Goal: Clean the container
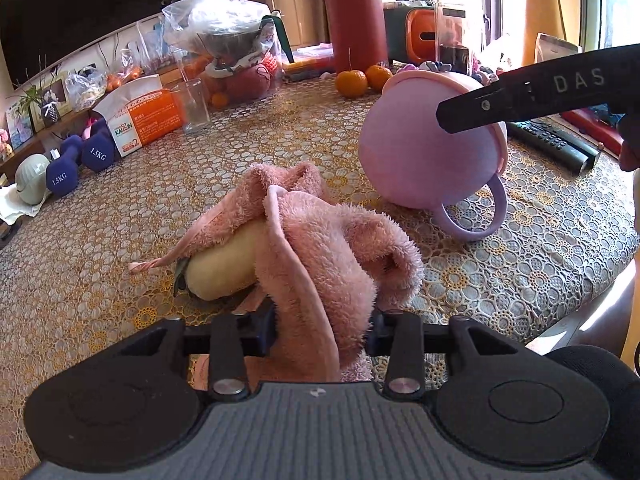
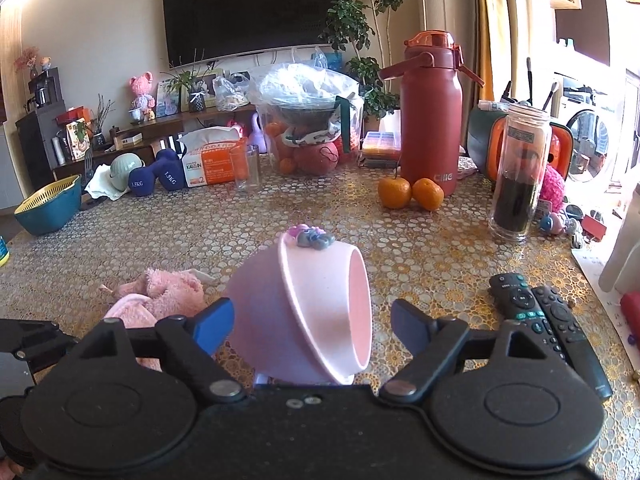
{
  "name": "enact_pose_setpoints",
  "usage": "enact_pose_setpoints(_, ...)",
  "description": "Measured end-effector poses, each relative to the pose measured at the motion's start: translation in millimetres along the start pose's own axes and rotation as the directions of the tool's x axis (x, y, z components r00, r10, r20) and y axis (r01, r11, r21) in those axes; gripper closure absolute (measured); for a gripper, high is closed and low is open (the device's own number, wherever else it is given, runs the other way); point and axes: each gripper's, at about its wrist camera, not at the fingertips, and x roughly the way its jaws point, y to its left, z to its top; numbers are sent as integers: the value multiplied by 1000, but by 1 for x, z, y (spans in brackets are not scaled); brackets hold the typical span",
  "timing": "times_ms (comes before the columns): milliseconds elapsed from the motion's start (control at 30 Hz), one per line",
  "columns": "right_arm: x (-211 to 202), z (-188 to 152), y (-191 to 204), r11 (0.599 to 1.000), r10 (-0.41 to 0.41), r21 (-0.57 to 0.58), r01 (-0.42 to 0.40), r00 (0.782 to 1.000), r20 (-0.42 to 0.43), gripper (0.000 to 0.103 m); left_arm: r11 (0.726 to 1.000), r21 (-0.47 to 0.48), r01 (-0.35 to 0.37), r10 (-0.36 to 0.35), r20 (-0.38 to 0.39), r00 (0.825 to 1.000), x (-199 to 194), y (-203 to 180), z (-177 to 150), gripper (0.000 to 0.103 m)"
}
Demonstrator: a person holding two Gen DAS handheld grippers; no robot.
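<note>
A pink-and-lilac bowl-shaped container [image 1: 412,152] lies tipped on its side on the lace-covered table [image 1: 120,220], its loop handle [image 1: 486,216] resting on the cloth. In the right wrist view the container [image 2: 304,312] sits between my right gripper's [image 2: 312,324] blue pads [image 2: 212,324], which stand wide open around it; its pink inside faces right. One right finger [image 1: 520,96] crosses the rim in the left wrist view. My left gripper [image 1: 320,328] is shut on a fluffy pink towel [image 1: 320,248], draped over a pale yellow oblong object [image 1: 224,268].
Two remotes [image 2: 536,312] lie right of the container. Behind it stand two oranges [image 2: 412,194], a red flask [image 2: 430,120] and a glass bottle [image 2: 518,184]. A drinking glass [image 1: 194,106], tissue box [image 1: 140,120] and bagged fruit [image 1: 236,60] occupy the far left.
</note>
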Motion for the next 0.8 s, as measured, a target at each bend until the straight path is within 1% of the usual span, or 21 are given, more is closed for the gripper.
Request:
enact_pose_setpoints(133,8,4,-3,998,55,20,-54,998,-24,34,1000,5,-14,13,34,999,-9,1,5,78)
enact_pose_setpoints(167,9,4,-4,997,68,29,-67,997,-29,41,1000,6,-15,15,48,999,-13,2,8,79)
enact_pose_setpoints(200,10,5,-4,996,83,39,-82,996,-35,46,1000,7,-15,15,65,998,-17,3,11,80)
enact_pose_setpoints(233,10,5,-5,994,103,49,-101,994,-39,54,1000,7,-13,12,80,997,-21,3,14,81)
enact_pose_setpoints(267,10,6,-5,990,130,59,-127,991,-45,59,1000,6,-5,4,98,995,-27,4,18,82)
enact_pose_setpoints(333,9,4,-4,982,172,91,-167,984,-51,72,1000,6,15,-16,134,991,-37,4,24,83)
enact_pose_setpoints(367,9,4,-4,977,188,111,-181,981,-51,76,999,8,33,-33,152,988,-42,4,29,84)
enact_pose_setpoints(400,9,4,-6,968,214,143,-205,975,-53,82,999,10,49,-50,167,985,-47,4,33,84)
enact_pose_setpoints(500,9,0,-16,922,294,278,-271,955,-44,88,994,4,108,-106,209,972,-60,5,43,84)
enact_pose_setpoints(600,5,-6,-19,896,321,335,-292,947,-34,89,985,-14,171,-163,222,961,-66,7,54,84)
enact_pose_setpoints(700,-4,-11,-15,897,346,303,-321,937,-34,89,978,-14,209,-201,215,956,-62,9,64,84)
enact_pose_setpoints(800,-10,-16,-10,906,364,249,-343,930,-46,89,974,9,224,-222,188,957,-47,6,71,84)
